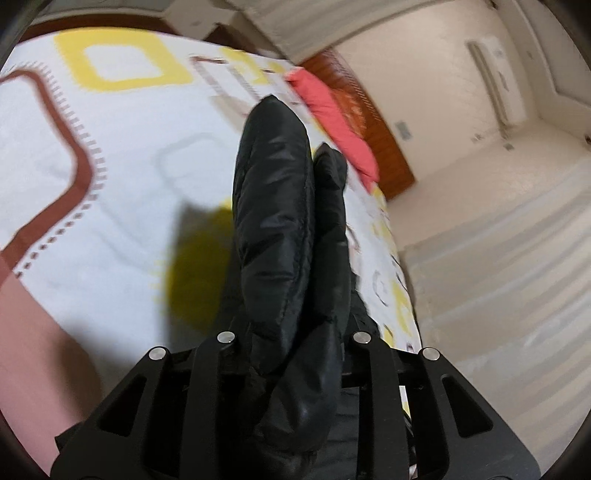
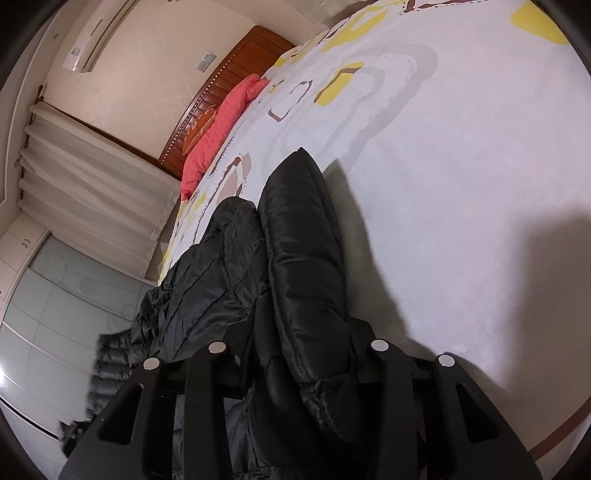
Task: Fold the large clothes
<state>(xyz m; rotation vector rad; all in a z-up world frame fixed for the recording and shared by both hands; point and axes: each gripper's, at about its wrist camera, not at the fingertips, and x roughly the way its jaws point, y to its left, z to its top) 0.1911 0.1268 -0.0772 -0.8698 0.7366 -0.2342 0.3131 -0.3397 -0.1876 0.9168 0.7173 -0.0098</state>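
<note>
A black quilted puffer jacket (image 1: 273, 206) stands up in a thick fold between the jaws of my left gripper (image 1: 291, 343), above a bed with a white sheet (image 1: 110, 166) printed in yellow and brown. The left gripper is shut on that fold, and the cloth hides its fingertips. In the right wrist view another padded fold of the jacket (image 2: 306, 258) runs through my right gripper (image 2: 299, 354), which is shut on it. The rest of the jacket lies bunched to the left, over the bed's edge.
A red folded quilt (image 2: 221, 122) lies against the wooden headboard (image 2: 236, 70). Pale curtains (image 2: 92, 192) hang beside the bed, with an air conditioner (image 2: 99, 33) on the wall above. A glass-fronted wardrobe (image 2: 55, 314) stands past the bed's edge.
</note>
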